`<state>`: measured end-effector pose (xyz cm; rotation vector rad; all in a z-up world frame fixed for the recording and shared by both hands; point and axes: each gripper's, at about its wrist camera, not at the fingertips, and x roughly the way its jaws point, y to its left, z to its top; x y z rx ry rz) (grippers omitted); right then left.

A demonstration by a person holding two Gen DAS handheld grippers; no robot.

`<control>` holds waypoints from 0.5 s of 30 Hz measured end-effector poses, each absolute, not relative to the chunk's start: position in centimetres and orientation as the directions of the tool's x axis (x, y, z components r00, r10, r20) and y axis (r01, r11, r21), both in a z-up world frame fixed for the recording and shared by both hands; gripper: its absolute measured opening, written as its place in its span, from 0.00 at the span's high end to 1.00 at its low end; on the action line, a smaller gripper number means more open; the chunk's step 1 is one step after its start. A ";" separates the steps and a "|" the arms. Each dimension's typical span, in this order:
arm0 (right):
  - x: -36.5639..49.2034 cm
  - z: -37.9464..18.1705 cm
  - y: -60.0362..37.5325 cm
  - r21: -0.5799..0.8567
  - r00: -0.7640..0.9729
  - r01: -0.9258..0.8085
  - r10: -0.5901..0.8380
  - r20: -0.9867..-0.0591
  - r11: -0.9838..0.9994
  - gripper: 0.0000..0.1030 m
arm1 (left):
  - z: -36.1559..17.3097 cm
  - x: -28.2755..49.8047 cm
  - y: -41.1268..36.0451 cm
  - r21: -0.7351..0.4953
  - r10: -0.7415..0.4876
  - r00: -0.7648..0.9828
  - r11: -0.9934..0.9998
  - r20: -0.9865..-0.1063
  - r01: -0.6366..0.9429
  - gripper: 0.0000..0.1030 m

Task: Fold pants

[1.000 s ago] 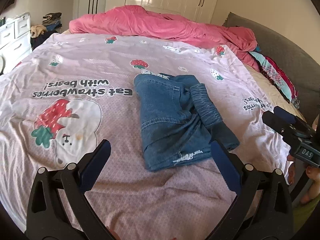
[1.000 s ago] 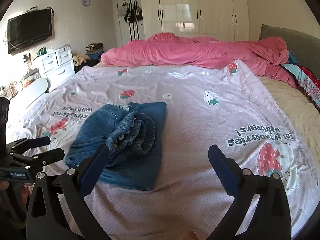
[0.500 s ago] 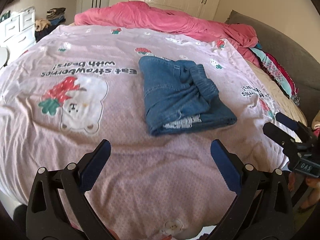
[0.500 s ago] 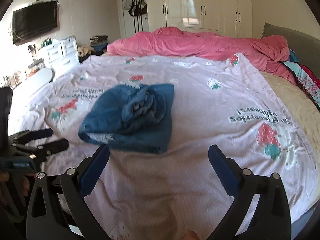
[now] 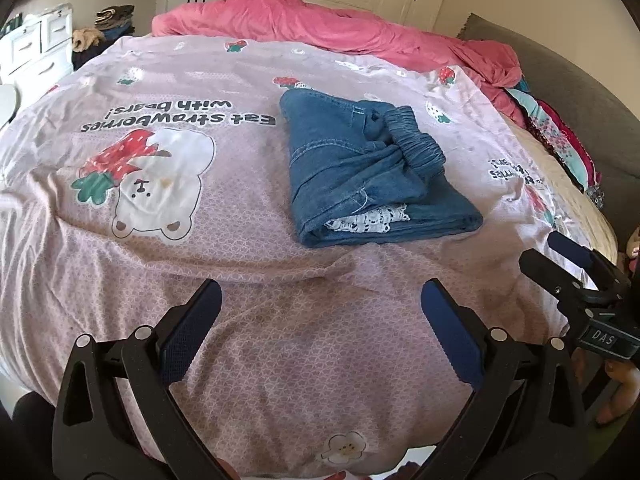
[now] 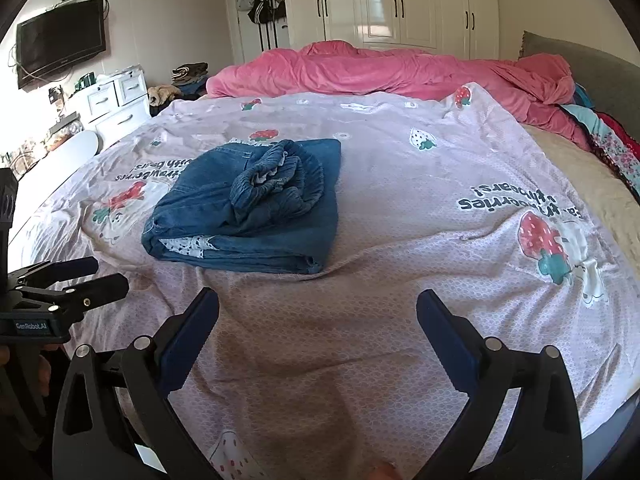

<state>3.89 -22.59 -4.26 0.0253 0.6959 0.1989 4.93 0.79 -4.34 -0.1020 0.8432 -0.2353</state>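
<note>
The blue denim pants (image 5: 360, 168) lie folded into a compact stack on the pink strawberry-print bed cover (image 5: 160, 240), elastic waistband bunched on top and a strip of white lace showing at the near edge. In the right wrist view the pants (image 6: 256, 204) sit left of centre. My left gripper (image 5: 320, 320) is open above the cover's near edge, well short of the pants, holding nothing. My right gripper (image 6: 318, 328) is open too, with nothing between its fingers. Each gripper appears at the side of the other's view, the right gripper (image 5: 576, 264) and the left gripper (image 6: 76, 276).
A crumpled pink duvet (image 6: 380, 68) lies across the far end of the bed. A grey headboard and patterned bedding (image 5: 560, 136) run along the right. White drawers (image 6: 116, 100), a wall TV (image 6: 60, 44) and wardrobes (image 6: 400, 4) stand beyond the bed.
Both grippers have drawn back from the pants toward the near edge of the bed and stayed open. The folded pants have not moved.
</note>
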 end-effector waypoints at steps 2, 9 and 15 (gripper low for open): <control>4.0 -4.4 -22.7 0.094 0.747 -0.170 0.191 -0.637 0.981 0.04 | -4.3 4.9 0.7 -0.180 -0.245 0.641 0.969 -0.727 0.166 0.09; 4.2 -4.8 -22.9 0.100 0.744 -0.166 0.191 -0.641 0.981 0.04 | -4.2 4.9 0.9 -0.177 -0.235 0.645 0.972 -0.727 0.155 0.09; 4.3 -4.7 -23.1 0.102 0.747 -0.163 0.190 -0.637 0.981 0.04 | -4.1 4.9 1.0 -0.169 -0.223 0.648 0.975 -0.729 0.146 0.09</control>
